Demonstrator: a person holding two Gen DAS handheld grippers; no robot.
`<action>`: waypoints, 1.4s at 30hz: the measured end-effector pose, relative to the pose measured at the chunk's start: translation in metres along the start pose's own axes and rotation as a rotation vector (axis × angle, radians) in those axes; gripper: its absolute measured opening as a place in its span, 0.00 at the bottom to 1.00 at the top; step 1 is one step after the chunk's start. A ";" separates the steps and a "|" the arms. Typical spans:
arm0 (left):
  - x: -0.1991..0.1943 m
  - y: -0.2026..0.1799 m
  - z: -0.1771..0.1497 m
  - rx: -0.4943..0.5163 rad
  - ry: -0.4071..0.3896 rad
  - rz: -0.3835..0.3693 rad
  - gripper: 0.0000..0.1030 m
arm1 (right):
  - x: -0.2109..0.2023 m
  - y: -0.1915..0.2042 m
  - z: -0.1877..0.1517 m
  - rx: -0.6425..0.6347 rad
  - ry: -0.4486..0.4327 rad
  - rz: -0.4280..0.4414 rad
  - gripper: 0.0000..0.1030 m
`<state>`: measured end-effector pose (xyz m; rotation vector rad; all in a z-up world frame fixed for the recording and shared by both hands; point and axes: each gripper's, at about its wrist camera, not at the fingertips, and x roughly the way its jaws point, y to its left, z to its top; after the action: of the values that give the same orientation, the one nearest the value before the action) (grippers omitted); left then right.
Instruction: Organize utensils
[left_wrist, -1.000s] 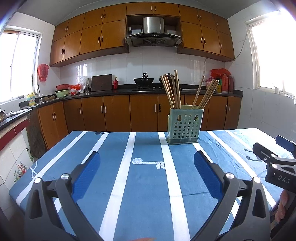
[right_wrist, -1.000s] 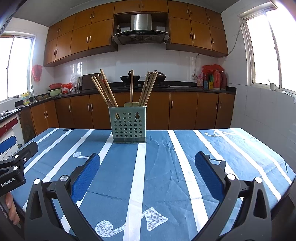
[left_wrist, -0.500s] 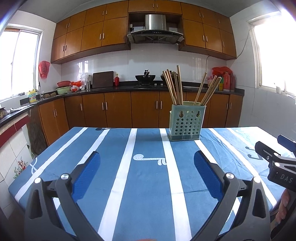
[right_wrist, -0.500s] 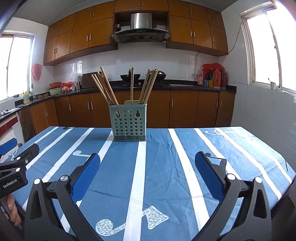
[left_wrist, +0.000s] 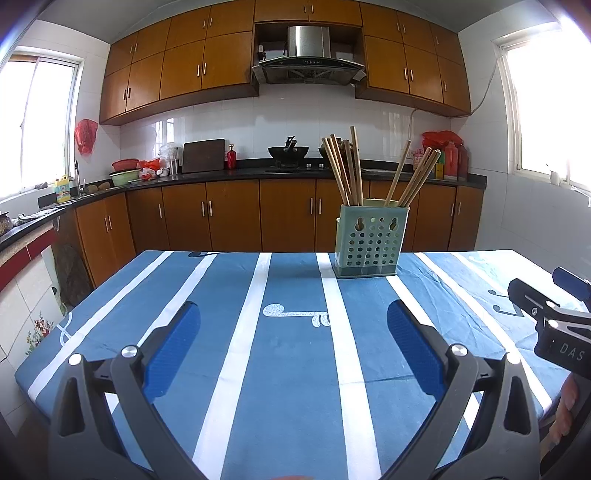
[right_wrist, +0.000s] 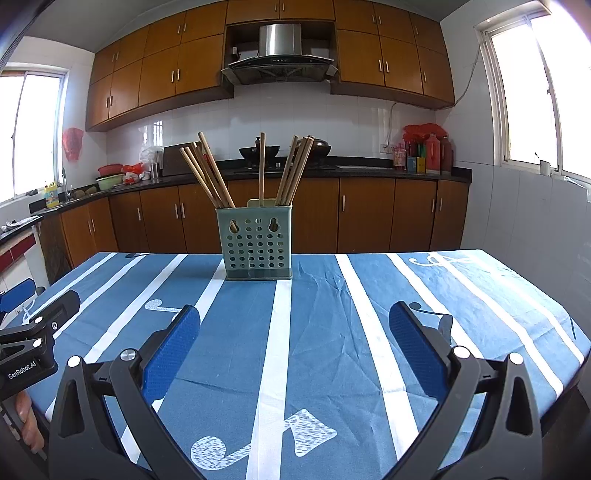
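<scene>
A pale green perforated utensil holder (left_wrist: 371, 240) (right_wrist: 257, 243) stands upright near the table's far edge. Several wooden chopsticks (left_wrist: 347, 170) (right_wrist: 210, 173) lean out of it in separate bunches. My left gripper (left_wrist: 293, 321) is open over the near half of the table, well short of the holder, with nothing between its blue pads. My right gripper (right_wrist: 295, 325) is open too and holds nothing. Each gripper shows at the edge of the other's view: the right one (left_wrist: 550, 314), the left one (right_wrist: 33, 325).
The table wears a blue cloth with white stripes (left_wrist: 280, 350) (right_wrist: 332, 332). Behind it run wooden kitchen cabinets and a dark counter (left_wrist: 221, 173) with a wok, bottles and bowls. A person's fingers (right_wrist: 27, 424) grip the left tool's handle.
Both views have tilted slightly, so the holder sits a little higher in the frame. Both grippers stay open and nothing has been picked up.
</scene>
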<state>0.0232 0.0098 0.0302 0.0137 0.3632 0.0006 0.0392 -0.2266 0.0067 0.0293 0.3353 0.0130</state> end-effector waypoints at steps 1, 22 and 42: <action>0.000 0.000 0.000 0.000 0.002 0.000 0.96 | 0.001 0.000 -0.001 0.000 0.001 0.000 0.98; 0.003 -0.002 -0.001 0.000 0.006 -0.002 0.96 | 0.003 -0.003 -0.004 0.006 0.009 0.001 0.98; 0.003 -0.006 -0.004 0.006 0.008 -0.006 0.96 | 0.003 -0.005 -0.005 0.011 0.010 0.002 0.98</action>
<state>0.0248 0.0041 0.0254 0.0180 0.3710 -0.0066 0.0408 -0.2314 0.0012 0.0404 0.3456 0.0137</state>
